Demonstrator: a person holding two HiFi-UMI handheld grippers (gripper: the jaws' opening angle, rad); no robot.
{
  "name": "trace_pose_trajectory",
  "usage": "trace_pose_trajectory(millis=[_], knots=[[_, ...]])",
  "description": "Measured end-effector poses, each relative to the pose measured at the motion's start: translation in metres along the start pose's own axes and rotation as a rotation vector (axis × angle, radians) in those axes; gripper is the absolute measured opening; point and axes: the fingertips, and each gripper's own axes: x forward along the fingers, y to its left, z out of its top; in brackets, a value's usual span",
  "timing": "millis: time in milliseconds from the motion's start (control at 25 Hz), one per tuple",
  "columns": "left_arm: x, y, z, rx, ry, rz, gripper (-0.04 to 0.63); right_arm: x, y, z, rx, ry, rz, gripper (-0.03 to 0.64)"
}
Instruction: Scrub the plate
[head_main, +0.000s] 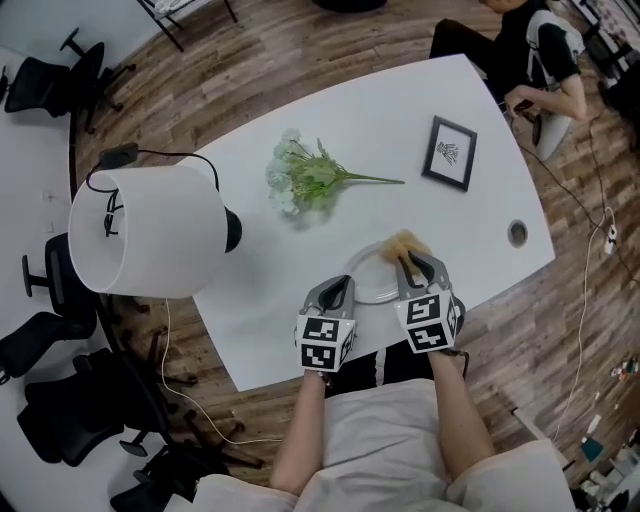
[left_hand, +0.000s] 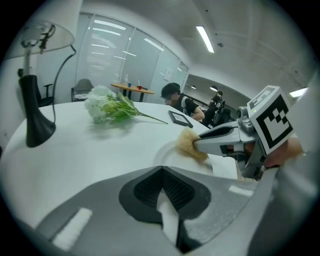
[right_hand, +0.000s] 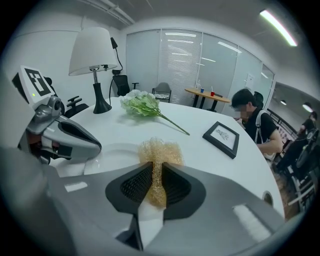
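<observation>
Straw-coloured fibres of the scrubber (head_main: 408, 243) were pinched between the right gripper's (head_main: 412, 262) jaws, and we saw its tuft at the far rim of the plate (head_main: 372, 284). The plate lay at the near edge of the white table (head_main: 400, 110). There the left gripper (head_main: 343, 288) had its jaws pressed together on the plate's left rim. Flowers (head_main: 300, 180) lay near the table's middle, a picture frame (head_main: 450, 152) toward its right end, and a lamp (head_main: 150, 230) at its left edge.

You have a white lamp (head_main: 145, 232), a flower bunch (head_main: 305, 180) and a framed picture (head_main: 450, 152) set apart on your bench (head_main: 380, 120).
</observation>
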Motion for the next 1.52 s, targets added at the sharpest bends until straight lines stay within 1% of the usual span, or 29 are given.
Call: trace_pose_trajectory(millis=[40, 120, 200, 360, 480, 600, 720, 840, 920, 1040, 1200, 1400, 1520], knots=[[-0.005, 0.007, -0.002, -0.027, -0.013, 0.020, 0.001, 0.000, 0.001, 0.000, -0.004, 0.003, 0.005, 0.084], [-0.009, 0.016, -0.009, -0.058, -0.005, 0.044, 0.002, 0.001, 0.000, 0.001, -0.013, 0.007, 0.008, 0.084], [-0.010, 0.018, -0.016, -0.040, 0.020, 0.059, 0.002, 0.003, 0.002, 0.003, -0.007, 0.009, 0.010, 0.084], [-0.010, 0.016, -0.021, -0.018, 0.031, 0.062, 0.002, 0.009, 0.017, 0.009, -0.010, 0.003, 0.029, 0.084], [-0.005, 0.013, -0.022, 0.028, 0.040, 0.072, 0.002, 0.010, 0.029, 0.014, -0.005, -0.002, 0.062, 0.086], [-0.006, 0.015, -0.021, 0.021, 0.033, 0.079, 0.002, 0.010, 0.042, 0.017, -0.008, -0.008, 0.098, 0.086], [-0.009, 0.017, -0.019, -0.013, 0.016, 0.076, 0.002, 0.007, 0.056, 0.017, -0.032, -0.010, 0.143, 0.087], [-0.015, 0.022, -0.013, -0.102, -0.035, 0.055, 0.002, 0.001, 0.076, 0.011, -0.082, -0.004, 0.205, 0.087], [-0.017, 0.027, -0.010, -0.148, -0.064, 0.048, 0.002, -0.004, 0.089, 0.006, -0.122, 0.006, 0.247, 0.087], [-0.018, 0.030, -0.006, -0.172, -0.088, 0.039, 0.002, -0.012, 0.103, -0.001, -0.177, 0.023, 0.299, 0.087], [-0.020, 0.034, -0.004, -0.211, -0.109, 0.031, 0.000, -0.021, 0.113, -0.004, -0.221, 0.034, 0.352, 0.087], [-0.018, 0.031, -0.005, -0.191, -0.088, 0.028, 0.002, -0.040, 0.125, -0.015, -0.275, 0.052, 0.413, 0.087], [-0.017, 0.030, -0.006, -0.154, -0.074, 0.035, 0.002, -0.045, 0.126, -0.022, -0.295, 0.059, 0.412, 0.087]])
